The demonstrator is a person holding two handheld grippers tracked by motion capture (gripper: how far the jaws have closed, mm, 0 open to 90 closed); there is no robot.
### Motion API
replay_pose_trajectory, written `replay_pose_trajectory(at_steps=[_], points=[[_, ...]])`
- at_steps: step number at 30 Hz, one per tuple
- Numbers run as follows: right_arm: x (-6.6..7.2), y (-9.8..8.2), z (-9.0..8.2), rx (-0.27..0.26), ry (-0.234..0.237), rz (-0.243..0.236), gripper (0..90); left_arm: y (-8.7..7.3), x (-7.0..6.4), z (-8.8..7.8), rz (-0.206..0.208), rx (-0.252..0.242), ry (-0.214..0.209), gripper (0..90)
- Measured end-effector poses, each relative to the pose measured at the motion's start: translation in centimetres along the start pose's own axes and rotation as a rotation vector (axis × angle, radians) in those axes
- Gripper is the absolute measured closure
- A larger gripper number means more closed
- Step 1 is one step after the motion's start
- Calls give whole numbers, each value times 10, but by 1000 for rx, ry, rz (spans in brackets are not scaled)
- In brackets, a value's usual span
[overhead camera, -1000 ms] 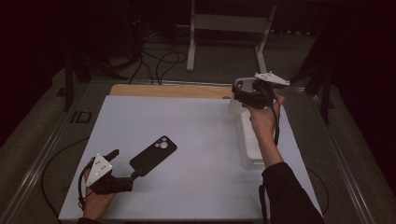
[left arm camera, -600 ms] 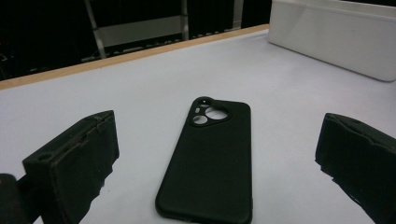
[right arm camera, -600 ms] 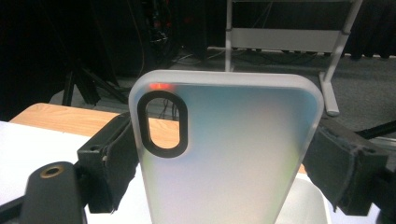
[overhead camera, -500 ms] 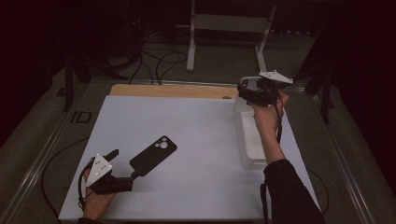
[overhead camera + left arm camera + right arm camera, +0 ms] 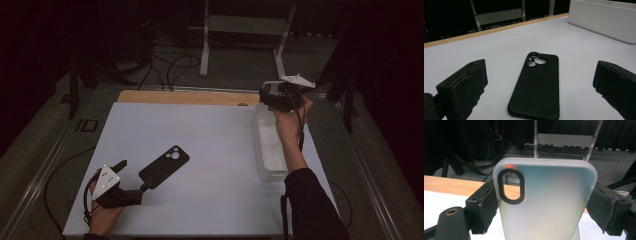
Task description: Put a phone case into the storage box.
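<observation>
**Clear case held up at the right, black case flat on the surface at the left**

The right tongs [image 5: 544,205] are closed on a frosted clear phone case [image 5: 544,200]. Their two black jaws press on its two long edges, and the case stands upright between them, with the oval camera opening at the upper left in the right gripper view. In the high view the right tongs [image 5: 267,97] are lifted above the far end of a white tray [image 5: 267,172], which stands at the right side of the white surface [image 5: 210,130].

The left tongs [image 5: 541,85] are wide open and hold nothing. The black phone case [image 5: 536,87] lies flat on the surface between the two jaws and touches neither of them. Its camera cutout points away from the hand. In the high view the black phone case [image 5: 164,167] is at the near left part of the surface, just in front of the left tongs [image 5: 132,182], well apart from the tray.
</observation>
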State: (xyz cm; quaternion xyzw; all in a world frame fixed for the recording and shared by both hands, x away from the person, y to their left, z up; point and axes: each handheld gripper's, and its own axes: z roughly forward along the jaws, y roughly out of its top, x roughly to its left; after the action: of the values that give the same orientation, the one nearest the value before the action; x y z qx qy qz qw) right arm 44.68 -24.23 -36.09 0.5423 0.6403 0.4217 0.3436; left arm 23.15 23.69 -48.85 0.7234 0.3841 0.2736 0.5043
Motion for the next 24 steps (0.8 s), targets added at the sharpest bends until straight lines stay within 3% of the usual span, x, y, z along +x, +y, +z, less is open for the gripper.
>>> replay_pose_trajectory(at_steps=[24], points=[[-12,-19,39,78,-72,32,166,0,1,-1,-9,-8,2,0]])
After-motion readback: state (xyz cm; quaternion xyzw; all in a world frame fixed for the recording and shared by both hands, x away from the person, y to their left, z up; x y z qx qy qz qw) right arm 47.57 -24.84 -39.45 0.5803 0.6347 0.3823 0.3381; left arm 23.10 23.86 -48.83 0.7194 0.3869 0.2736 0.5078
